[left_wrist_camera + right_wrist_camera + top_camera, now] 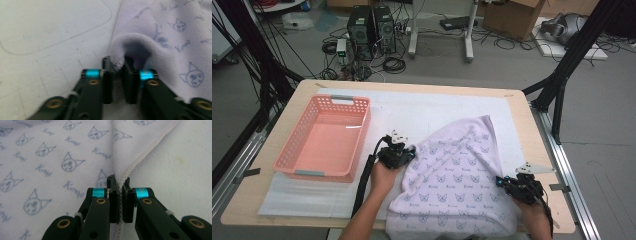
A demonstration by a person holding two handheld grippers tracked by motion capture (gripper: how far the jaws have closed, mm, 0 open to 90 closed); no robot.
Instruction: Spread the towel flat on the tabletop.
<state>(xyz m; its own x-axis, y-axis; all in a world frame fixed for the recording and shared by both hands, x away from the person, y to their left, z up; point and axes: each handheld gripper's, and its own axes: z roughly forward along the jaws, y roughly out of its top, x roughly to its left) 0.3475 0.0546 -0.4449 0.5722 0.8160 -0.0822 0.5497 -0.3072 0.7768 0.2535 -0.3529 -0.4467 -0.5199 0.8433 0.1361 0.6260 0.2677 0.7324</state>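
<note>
1. I'm pinching the towel (457,170) with my left gripper (404,151); in the left gripper view a rounded fold of the lilac cloth (120,50) is sitting between the two black jaws, which are pressing in on it.
2. I'm pinching the same towel with my right gripper (507,181); in the right gripper view the jaws are pressed together on the stitched white hem (121,195), which is running straight down between them.
3. The towel is lying on the near right part of the white mat (422,107), printed all over with small cat faces and script; its near edge is hanging over the table's (532,130) front.
4. My left gripper is holding the towel's left edge, my right gripper its right edge; the two are well apart.
5. A pink basket (307,165) is sitting on the left of the mat, just beside my left gripper, not touching the towel.
</note>
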